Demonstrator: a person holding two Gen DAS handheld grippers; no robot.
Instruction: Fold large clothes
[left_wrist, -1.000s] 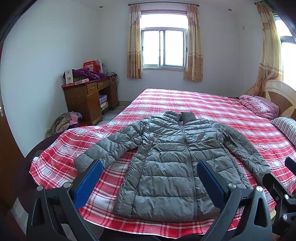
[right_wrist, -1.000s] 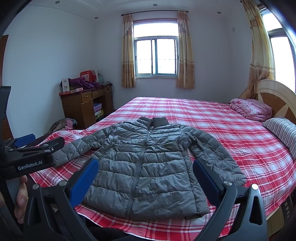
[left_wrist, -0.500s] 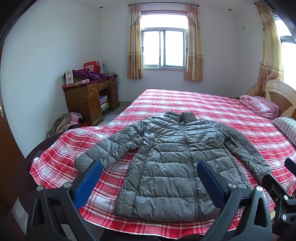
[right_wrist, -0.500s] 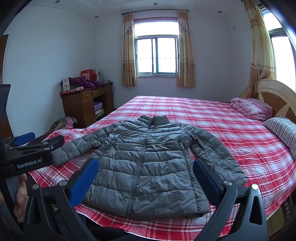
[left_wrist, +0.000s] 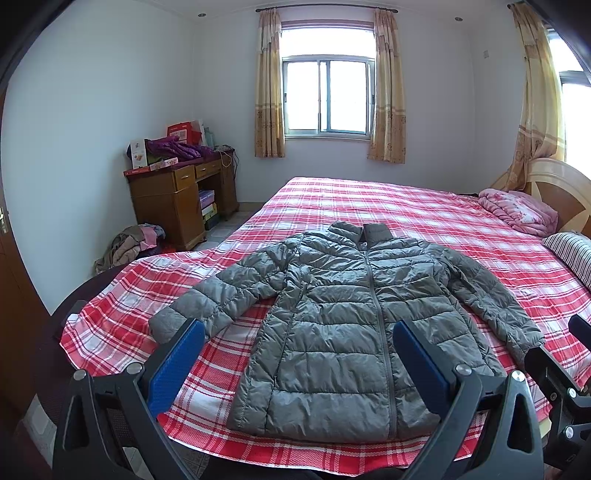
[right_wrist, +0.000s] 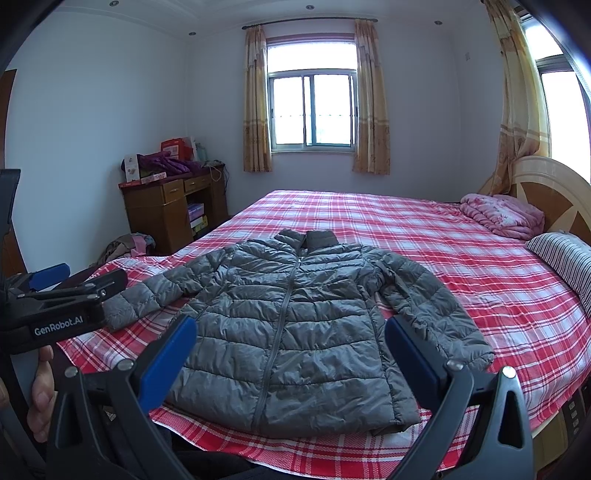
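Observation:
A grey quilted puffer jacket (left_wrist: 347, 317) (right_wrist: 291, 325) lies face up and zipped on the bed's red plaid sheet (left_wrist: 388, 206), both sleeves spread outward and the collar pointing at the window. My left gripper (left_wrist: 299, 354) hovers open above the jacket's hem, holding nothing. Over the hem too, my right gripper (right_wrist: 290, 354) is open with nothing between its blue pads. The left gripper's body (right_wrist: 55, 310), with a hand under it, shows at the left edge of the right wrist view.
A pink folded quilt (left_wrist: 517, 214) and a striped pillow (left_wrist: 572, 251) lie by the wooden headboard (right_wrist: 554, 195). A cluttered wooden desk (left_wrist: 177, 195) stands at the left wall, with a heap of clothes (left_wrist: 129, 247) on the floor beside it.
Both views have shifted only slightly; the jacket lies the same and both grippers stay open.

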